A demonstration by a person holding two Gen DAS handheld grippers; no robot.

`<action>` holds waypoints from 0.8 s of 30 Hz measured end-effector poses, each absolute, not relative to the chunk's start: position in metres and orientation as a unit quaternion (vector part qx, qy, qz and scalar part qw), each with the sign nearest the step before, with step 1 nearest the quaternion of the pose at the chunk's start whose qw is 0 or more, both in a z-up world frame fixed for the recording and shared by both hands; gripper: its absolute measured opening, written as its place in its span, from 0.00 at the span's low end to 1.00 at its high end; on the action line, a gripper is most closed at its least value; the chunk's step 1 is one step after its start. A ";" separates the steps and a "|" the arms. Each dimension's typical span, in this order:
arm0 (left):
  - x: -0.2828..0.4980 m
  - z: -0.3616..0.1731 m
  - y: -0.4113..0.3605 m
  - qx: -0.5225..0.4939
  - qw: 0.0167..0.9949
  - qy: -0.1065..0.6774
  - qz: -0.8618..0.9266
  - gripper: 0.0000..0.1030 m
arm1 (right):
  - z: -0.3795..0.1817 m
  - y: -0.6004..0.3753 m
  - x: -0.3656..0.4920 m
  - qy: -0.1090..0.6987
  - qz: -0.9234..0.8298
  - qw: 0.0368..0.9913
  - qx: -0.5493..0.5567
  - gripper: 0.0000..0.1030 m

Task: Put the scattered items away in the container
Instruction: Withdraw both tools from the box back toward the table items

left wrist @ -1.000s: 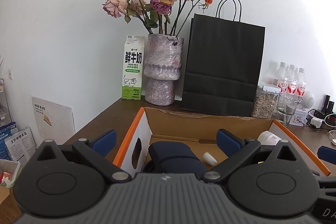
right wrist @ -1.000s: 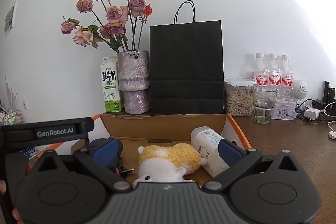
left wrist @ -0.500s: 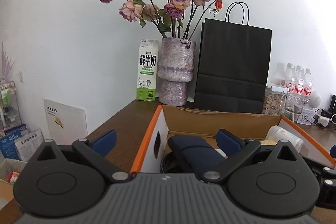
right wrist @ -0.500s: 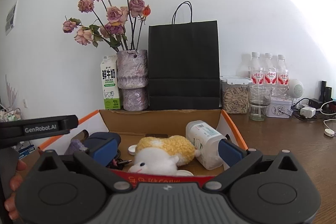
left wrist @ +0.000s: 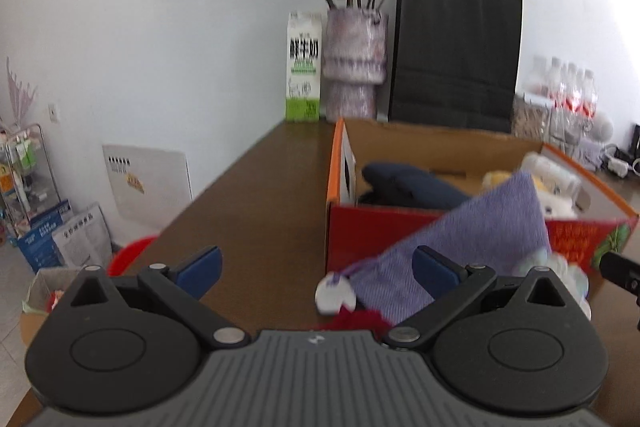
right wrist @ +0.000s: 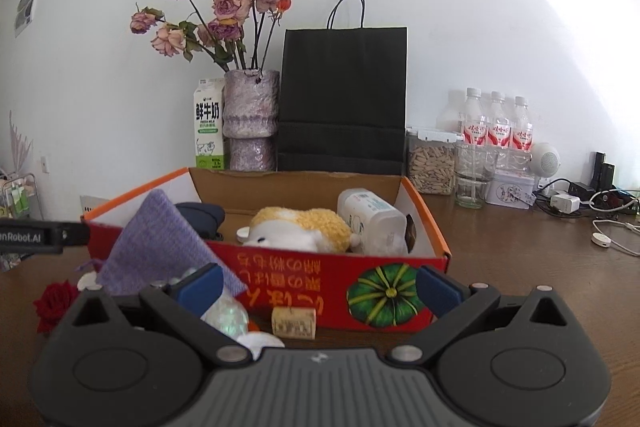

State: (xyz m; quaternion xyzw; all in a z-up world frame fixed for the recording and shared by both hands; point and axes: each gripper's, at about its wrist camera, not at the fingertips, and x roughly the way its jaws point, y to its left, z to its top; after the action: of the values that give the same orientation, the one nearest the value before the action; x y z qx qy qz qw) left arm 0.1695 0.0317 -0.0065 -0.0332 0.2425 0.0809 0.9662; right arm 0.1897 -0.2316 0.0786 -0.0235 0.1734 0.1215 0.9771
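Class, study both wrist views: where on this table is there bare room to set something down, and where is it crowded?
Free: the brown table left of the cardboard box, up to the milk carton; also right of the box, before the cable. Crowded: in front of the box, where the purple pouch, cork and red flower lie.

Purple pouch [right wrist: 160, 247] leans across the box [right wrist: 320, 283] front; tabletop [left wrist: 260, 195] leftward lies bare.

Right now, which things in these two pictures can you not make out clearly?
- Purple pouch: blurred in left wrist view; lower edge behind a finger.
- Red flower: partly behind right gripper body.
- Shiny item: half hidden, kind unclear.
- Cork print: too small.
- Box floor: covered.
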 end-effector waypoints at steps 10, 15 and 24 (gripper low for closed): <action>0.160 -0.028 0.029 0.011 0.951 0.300 0.077 1.00 | 0.064 -0.226 0.184 0.256 0.131 0.956 -0.058 0.99; 0.161 -0.034 0.026 0.020 0.949 0.306 0.075 1.00 | 0.057 -0.220 0.192 0.291 0.127 0.946 -0.069 0.98; 0.171 -0.042 0.039 -0.021 0.938 0.340 0.064 1.00 | 0.049 -0.215 0.217 0.339 0.135 0.931 -0.038 1.00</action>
State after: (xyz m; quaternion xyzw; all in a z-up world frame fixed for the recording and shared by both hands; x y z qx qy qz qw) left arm 0.1711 0.0386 -0.0416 -0.0211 0.3397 0.0639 0.9381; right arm 0.2167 -0.2149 0.0490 -0.0379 0.3385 0.1346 0.9305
